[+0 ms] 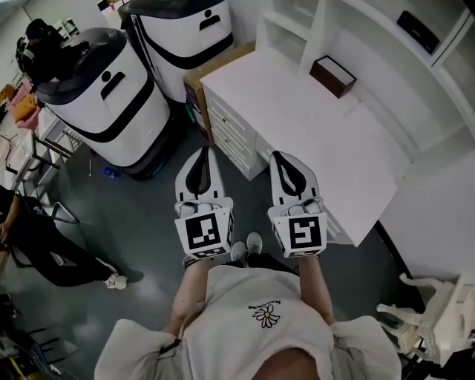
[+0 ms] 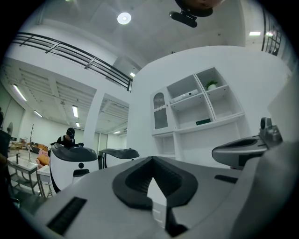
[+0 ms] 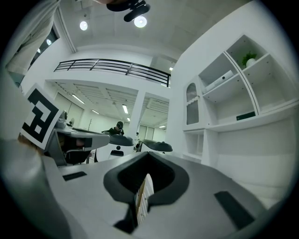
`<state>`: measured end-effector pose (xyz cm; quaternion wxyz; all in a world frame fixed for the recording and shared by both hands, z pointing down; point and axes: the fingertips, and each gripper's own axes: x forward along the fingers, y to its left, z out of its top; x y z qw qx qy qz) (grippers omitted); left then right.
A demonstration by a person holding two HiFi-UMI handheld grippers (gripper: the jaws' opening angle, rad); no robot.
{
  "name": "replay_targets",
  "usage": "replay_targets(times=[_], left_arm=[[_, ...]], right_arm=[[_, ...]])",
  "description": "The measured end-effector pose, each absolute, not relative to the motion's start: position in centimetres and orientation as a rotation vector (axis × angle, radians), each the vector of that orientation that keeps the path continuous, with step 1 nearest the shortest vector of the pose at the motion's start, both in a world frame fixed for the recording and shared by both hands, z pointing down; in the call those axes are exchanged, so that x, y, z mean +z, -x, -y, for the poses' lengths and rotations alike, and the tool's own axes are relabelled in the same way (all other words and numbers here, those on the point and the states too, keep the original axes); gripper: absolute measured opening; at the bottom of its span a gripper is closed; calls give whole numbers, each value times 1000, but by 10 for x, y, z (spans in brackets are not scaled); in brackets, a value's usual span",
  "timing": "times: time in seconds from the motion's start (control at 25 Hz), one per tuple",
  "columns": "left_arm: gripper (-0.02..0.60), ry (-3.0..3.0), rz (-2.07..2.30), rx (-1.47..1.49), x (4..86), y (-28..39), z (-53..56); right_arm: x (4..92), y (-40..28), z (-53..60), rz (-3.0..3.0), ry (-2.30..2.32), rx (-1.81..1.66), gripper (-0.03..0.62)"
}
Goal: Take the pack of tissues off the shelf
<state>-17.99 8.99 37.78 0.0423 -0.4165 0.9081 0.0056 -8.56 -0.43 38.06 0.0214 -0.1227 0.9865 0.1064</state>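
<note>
Pack of tissues (image 1: 417, 30) lies on shelf (image 1: 382, 22) — left tongs (image 1: 203, 152), right tongs (image 1: 283, 156) closed.

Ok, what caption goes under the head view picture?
White left tongs and right tongs, shut and empty, near a white desk holding a dark brown rectangular box.

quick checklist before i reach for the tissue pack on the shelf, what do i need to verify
1. Left gripper open for a grasp: not ok, jaws together with nothing between them.
2. Right gripper open for a grasp: not ok, jaws together and empty.
3. Target picked out: cannot tell. A dark box sits on the desktop, and a dark flat item lies on a shelf.
4. Grippers at the shelves: not ok, both are short of them and touch nothing.
5. Desktop bare on the way in: ok.
</note>
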Motion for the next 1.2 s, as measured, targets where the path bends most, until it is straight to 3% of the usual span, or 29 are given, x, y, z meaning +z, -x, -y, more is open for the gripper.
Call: replay_targets(times=[0.28, 0.88, 1.2], left_arm=[[0, 1379, -2714, 18, 370, 180, -34], [0, 1976, -2237, 69, 370, 95, 158], [0, 2263, -1976, 45, 368, 89, 228]], right_arm=[[372, 81, 49, -3042, 512, 293, 3], [380, -39, 193, -2805, 1350, 359, 3], [374, -66, 235, -2602, 1769, 363, 3]])
